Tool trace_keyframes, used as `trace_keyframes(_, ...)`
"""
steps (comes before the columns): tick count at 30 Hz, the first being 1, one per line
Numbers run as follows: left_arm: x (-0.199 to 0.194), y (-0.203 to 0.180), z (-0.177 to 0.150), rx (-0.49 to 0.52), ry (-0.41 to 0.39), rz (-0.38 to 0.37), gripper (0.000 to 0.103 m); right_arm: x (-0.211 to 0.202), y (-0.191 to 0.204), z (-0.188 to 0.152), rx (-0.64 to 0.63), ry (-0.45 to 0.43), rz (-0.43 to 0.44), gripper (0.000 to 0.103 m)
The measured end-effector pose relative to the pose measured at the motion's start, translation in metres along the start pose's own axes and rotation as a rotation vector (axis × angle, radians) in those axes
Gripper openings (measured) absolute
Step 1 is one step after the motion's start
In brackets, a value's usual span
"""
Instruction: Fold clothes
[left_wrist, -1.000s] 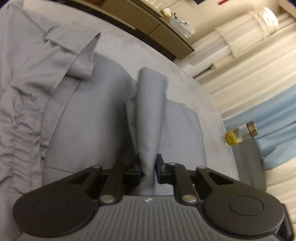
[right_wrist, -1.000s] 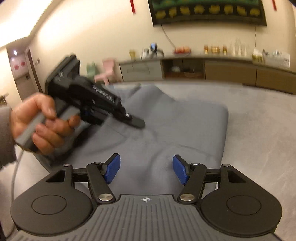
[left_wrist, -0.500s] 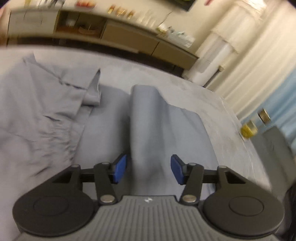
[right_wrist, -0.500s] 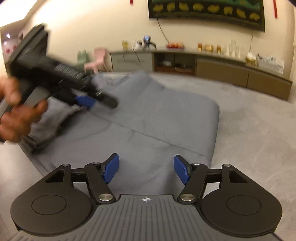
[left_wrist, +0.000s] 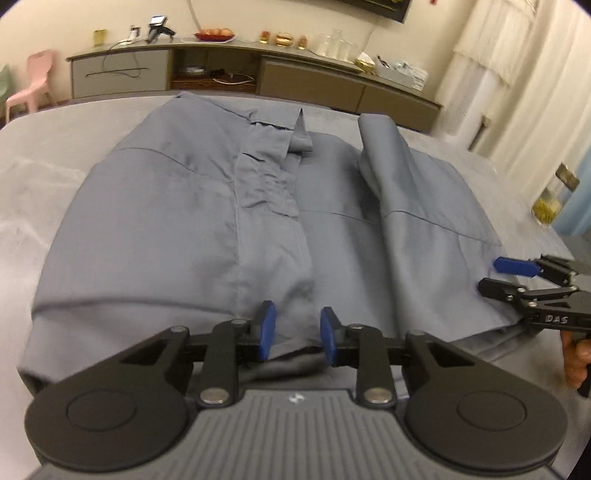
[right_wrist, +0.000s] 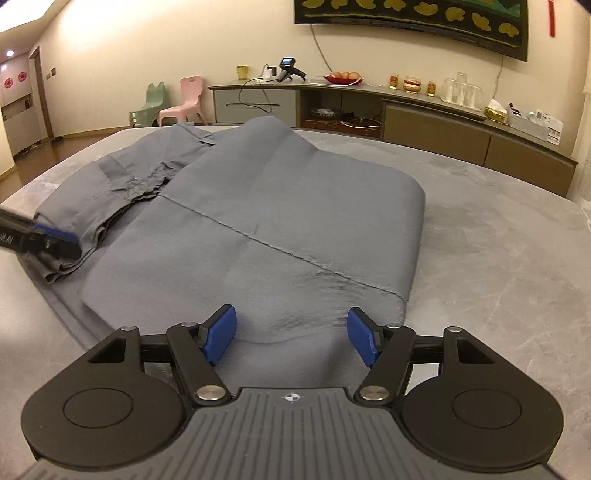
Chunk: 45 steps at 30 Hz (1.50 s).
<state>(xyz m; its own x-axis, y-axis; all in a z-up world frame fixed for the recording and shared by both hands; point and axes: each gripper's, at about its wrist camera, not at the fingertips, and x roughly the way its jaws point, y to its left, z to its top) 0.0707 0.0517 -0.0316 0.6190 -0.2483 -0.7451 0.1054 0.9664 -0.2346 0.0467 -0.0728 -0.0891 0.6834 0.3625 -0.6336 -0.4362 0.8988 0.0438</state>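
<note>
A grey-blue shirt (left_wrist: 184, 221) lies spread on the grey table (left_wrist: 44, 147), both sides folded in toward the middle; it also shows in the right wrist view (right_wrist: 295, 206). My left gripper (left_wrist: 294, 335) is open at the shirt's near hem, its blue pads either side of the central folded edge. My right gripper (right_wrist: 291, 334) is open over the near edge of the right folded panel, nothing between its pads. The right gripper also shows at the right edge of the left wrist view (left_wrist: 517, 275). The left gripper's tip shows at the left of the right wrist view (right_wrist: 55, 240).
A long low cabinet (right_wrist: 406, 110) with bottles, glasses and a fruit plate runs along the far wall. A jar (left_wrist: 550, 203) stands on the table's right side. A pink chair (right_wrist: 184, 99) and a green chair (right_wrist: 147, 105) stand at the back left. Curtains (left_wrist: 517, 74) hang on the right.
My left gripper let go of the raised fold, which now lies flat, and pulled back to the near hem, open. My right gripper stayed open and shifted slightly along the near edge.
</note>
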Motion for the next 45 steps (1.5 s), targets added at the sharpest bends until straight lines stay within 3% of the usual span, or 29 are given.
trace_keyframes(2, 0.003, -0.022, -0.004, 0.013, 0.028, -0.030, 0.026, 0.001, -0.006, -0.001, 0.009, -0.007, -0.018, 0.069)
trace_keyframes(5, 0.008, -0.053, -0.008, 0.117, 0.053, -0.008, 0.027, 0.003, -0.012, -0.001, 0.019, -0.023, -0.059, 0.072)
trace_keyframes(7, 0.007, -0.060, -0.006, 0.108, 0.073, -0.024, 0.026, 0.003, -0.018, -0.002, 0.024, -0.039, -0.078, 0.075)
trace_keyframes(9, -0.004, -0.067, -0.001, 0.113, 0.040, -0.047, 0.026, -0.003, -0.021, -0.003, 0.051, -0.060, -0.095, 0.077)
trace_keyframes(13, -0.031, -0.077, 0.018, 0.127, -0.062, -0.092, 0.039, -0.035, -0.042, -0.003, 0.218, -0.117, -0.117, 0.087)
trace_keyframes(16, -0.022, -0.102, 0.051, 0.161, -0.071, -0.102, 0.053, -0.031, -0.052, -0.006, 0.316, -0.058, -0.070, 0.087)
trace_keyframes(18, -0.010, -0.121, 0.071, 0.192, -0.065, -0.103, 0.068, -0.024, -0.049, -0.006, 0.306, -0.028, -0.059, 0.078)
trace_keyframes(19, -0.002, -0.131, 0.078, 0.213, -0.053, -0.097, 0.075, -0.021, -0.048, -0.006, 0.301, -0.014, -0.054, 0.039)
trace_keyframes(20, 0.006, -0.142, 0.085, 0.235, -0.041, -0.092, 0.075, -0.017, -0.046, -0.006, 0.296, 0.001, -0.048, 0.020)
trace_keyframes(22, 0.031, -0.168, 0.103, 0.283, 0.002, -0.093, 0.075, -0.024, -0.036, -0.002, 0.226, -0.052, -0.074, 0.011)
trace_keyframes(24, 0.058, -0.191, 0.114, 0.332, 0.062, -0.116, 0.075, -0.038, -0.027, -0.001, 0.171, -0.150, -0.051, 0.009)
trace_keyframes(26, 0.082, -0.209, 0.119, 0.381, 0.114, -0.086, 0.075, -0.050, -0.014, 0.000, 0.100, -0.243, -0.028, 0.009)
trace_keyframes(29, 0.117, -0.224, 0.115, 0.493, 0.196, 0.006, 0.071, -0.053, 0.001, -0.001, 0.028, -0.303, -0.003, 0.009)
trace_keyframes(30, 0.129, -0.225, 0.112, 0.532, 0.224, 0.046, 0.038, -0.050, 0.004, -0.001, 0.014, -0.306, 0.005, 0.009)
trace_keyframes(31, 0.138, -0.224, 0.109, 0.558, 0.244, 0.070, 0.024, -0.046, 0.005, -0.001, 0.013, -0.302, 0.009, 0.009)
trace_keyframes(34, 0.128, -0.209, 0.112, 0.547, 0.216, 0.028, 0.016, -0.037, 0.002, 0.001, 0.044, -0.301, 0.033, 0.012)
trace_keyframes(36, 0.102, -0.187, 0.125, 0.461, 0.167, -0.058, 0.015, -0.045, -0.003, 0.004, 0.094, -0.346, 0.085, 0.023)
trace_keyframes(38, 0.063, -0.146, 0.140, 0.336, 0.090, -0.160, 0.014, -0.069, -0.007, 0.005, 0.152, -0.456, 0.198, 0.066)
trace_keyframes(40, 0.019, -0.087, 0.147, 0.213, -0.002, -0.236, 0.014, -0.093, -0.007, 0.003, 0.162, -0.550, 0.283, 0.083)
trace_keyframes(43, 0.003, 0.011, 0.126, 0.049, -0.027, -0.141, 0.017, -0.098, 0.006, 0.003, 0.106, -0.559, 0.375, 0.084)
trace_keyframes(44, -0.001, 0.045, 0.118, -0.004, -0.030, -0.099, 0.020, -0.094, 0.013, 0.003, 0.081, -0.544, 0.393, 0.084)
trace_keyframes(45, -0.004, 0.078, 0.109, -0.058, -0.033, -0.057, 0.031, -0.083, 0.024, 0.004, 0.056, -0.501, 0.406, 0.084)
